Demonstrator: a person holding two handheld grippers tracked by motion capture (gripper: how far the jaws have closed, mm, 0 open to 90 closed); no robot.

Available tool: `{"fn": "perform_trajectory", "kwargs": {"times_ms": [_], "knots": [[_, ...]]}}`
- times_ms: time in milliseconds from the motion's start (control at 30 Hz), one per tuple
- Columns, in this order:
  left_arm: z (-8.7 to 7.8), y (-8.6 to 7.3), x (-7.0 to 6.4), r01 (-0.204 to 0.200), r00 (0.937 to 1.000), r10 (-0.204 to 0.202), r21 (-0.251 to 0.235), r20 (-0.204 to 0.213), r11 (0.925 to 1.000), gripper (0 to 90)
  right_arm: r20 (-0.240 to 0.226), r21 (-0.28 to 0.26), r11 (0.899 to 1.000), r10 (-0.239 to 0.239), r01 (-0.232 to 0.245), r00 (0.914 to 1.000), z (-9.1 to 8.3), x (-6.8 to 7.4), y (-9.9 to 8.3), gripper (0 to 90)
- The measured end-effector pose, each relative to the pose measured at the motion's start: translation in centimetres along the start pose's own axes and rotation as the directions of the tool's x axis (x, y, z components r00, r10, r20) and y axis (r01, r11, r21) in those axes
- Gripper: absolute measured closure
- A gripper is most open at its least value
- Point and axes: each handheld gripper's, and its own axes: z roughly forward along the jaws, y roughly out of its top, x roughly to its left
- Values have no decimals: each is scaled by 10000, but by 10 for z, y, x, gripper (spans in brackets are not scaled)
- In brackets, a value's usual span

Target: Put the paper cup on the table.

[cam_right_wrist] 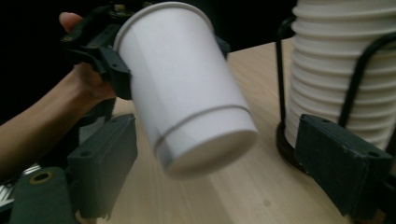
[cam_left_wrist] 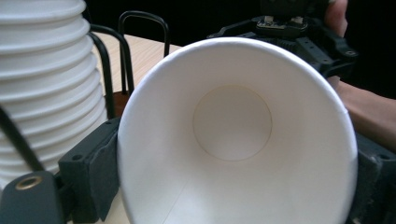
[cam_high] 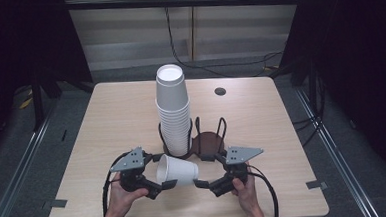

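Left tongs (cam_high: 160, 176) clamped on a paper cup (cam_high: 178, 170) held sideways near the table's (cam_high: 106, 123) front edge, right tongs (cam_high: 204, 177) wide open, gripping nothing, cup stack (cam_high: 172, 109) in rack (cam_high: 202, 138) behind.

Stack of white cups (cam_high: 173, 109) in black wire holder (cam_high: 206, 138) on wooden table (cam_high: 111, 118).

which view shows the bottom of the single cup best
The right gripper view: the cup lies tilted with its base rim toward the camera, held near its mouth by the left gripper. The left gripper view looks into its mouth at the inside floor. The high view shows its side only.
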Motion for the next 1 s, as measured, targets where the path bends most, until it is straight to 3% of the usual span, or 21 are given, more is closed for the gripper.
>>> {"fn": "perform_trajectory", "kwargs": {"times_ms": [100,267,400,467,633,733,833,933,1000], "knots": [[-4,0,1,27,9995,-21,196,-302,9998,101,697,28,10000,34,-36,9976,-2,-1,-3,129],[-12,2,2,135,9991,-124,280,-394,9995,101,1831,-237,9995,-162,209,9830,-8,2,-5,128],[-20,0,5,249,9973,-224,357,-699,9991,101,3018,-529,9980,-174,350,9532,-15,1,-9,128],[-24,0,6,273,9964,-237,434,-813,9987,101,3669,-637,9973,-108,366,9302,-17,0,-14,129],[-34,2,10,133,9950,-43,893,-999,9959,99,4292,-1201,9918,131,427,9031,-23,-2,-24,128],[-39,4,11,57,9924,75,1069,-1230,9943,100,4712,-1442,9883,240,501,8817,-24,-3,-28,130],[-44,5,13,137,9927,-6,1084,-1207,9940,100,5093,-1528,9870,351,502,8599,-24,-4,-32,130],[-46,12,16,76,9863,198,1652,-1636,9862,100,5327,-1764,9819,361,693,8455,-23,-4,-34,131],[-50,15,18,163,9840,138,1672,-1774,9858,99,5549,-1812,9794,269,892,8315,-21,-3,-35,131]]}}
